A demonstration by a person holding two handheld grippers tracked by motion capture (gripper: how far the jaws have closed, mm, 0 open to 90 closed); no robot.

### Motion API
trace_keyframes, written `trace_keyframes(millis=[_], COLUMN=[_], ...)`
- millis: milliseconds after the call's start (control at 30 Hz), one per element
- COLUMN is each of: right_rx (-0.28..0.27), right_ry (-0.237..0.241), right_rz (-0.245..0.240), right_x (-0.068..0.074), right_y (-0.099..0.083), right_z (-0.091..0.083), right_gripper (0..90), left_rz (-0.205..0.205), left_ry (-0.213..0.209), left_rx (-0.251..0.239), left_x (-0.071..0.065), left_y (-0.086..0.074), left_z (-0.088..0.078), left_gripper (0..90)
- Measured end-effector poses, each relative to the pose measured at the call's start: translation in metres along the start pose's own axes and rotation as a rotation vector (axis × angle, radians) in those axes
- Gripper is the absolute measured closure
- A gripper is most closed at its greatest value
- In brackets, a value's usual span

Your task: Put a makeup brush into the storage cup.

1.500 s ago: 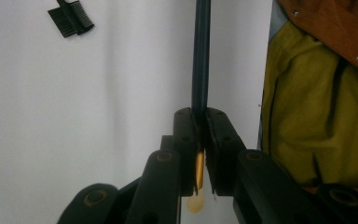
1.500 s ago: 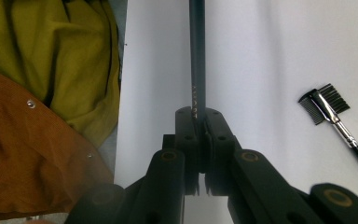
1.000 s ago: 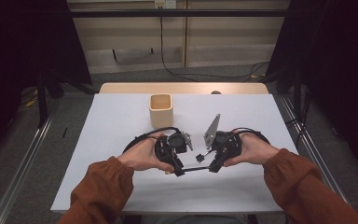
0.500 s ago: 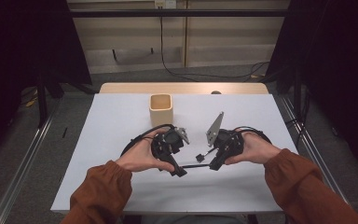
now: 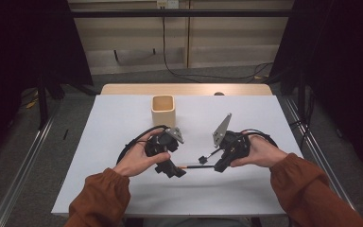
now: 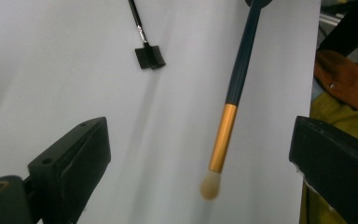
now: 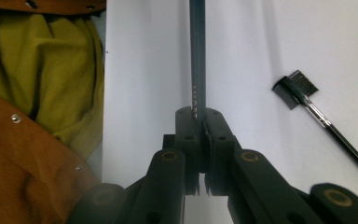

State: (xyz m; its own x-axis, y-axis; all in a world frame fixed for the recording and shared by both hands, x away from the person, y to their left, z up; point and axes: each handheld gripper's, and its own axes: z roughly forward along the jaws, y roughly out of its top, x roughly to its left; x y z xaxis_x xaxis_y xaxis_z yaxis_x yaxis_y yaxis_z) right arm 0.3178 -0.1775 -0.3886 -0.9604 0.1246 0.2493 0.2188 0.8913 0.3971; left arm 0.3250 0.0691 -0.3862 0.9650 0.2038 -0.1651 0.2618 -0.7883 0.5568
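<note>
Handover step, as judged: makeup brush passed across from left gripper to right gripper, low over the white desk. Right fingers clamped on the dark handle near its end. Left fingers just been opening, now wide apart, brush between them but untouched.

Long axis roughly level, across the desk; pale bristle tip and gold ferrule toward the left gripper, handle end toward the right.

Second small brush flat on the desk just beyond. Wooden cup farther back, upright, possibly the destination.

Next move calls for: backing the left gripper clear of the tip, then swinging the brush toward the cup, grip kept firm
</note>
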Motion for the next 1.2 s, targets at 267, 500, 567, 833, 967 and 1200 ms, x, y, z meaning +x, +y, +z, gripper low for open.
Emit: trace_keyframes(millis=[267,500,567,833,967,1200], right_rx=[-0.051,-0.1,-0.116,-0.161,-0.189,-0.223], right_ry=[-0.025,-0.042,-0.043,-0.073,-0.086,-0.1], right_rz=[0.02,0.064,0.07,0.08,0.085,0.093], right_x=[-0.001,0.0,0.0,0.004,0.006,0.009], right_y=[-0.013,-0.032,-0.036,-0.044,-0.049,-0.056], right_z=[-0.006,-0.009,-0.011,-0.014,-0.015,-0.015], right_gripper=[86.0,86.0,86.0,86.0,86.0,86.0], left_rz=[-0.038,-0.083,-0.083,-0.095,-0.103,-0.116], left_ry=[0.064,0.086,0.105,0.142,0.157,0.18], left_rx=[-0.105,-0.168,-0.176,-0.242,-0.287,-0.327], left_x=[0.003,0.003,0.001,-0.004,-0.007,-0.008], left_y=[-0.014,-0.028,-0.03,-0.038,-0.043,-0.051], left_z=[-0.012,-0.017,-0.018,-0.02,-0.021,-0.022], left_gripper=[4.6,4.5,4.4,4.3,4.1,3.9])
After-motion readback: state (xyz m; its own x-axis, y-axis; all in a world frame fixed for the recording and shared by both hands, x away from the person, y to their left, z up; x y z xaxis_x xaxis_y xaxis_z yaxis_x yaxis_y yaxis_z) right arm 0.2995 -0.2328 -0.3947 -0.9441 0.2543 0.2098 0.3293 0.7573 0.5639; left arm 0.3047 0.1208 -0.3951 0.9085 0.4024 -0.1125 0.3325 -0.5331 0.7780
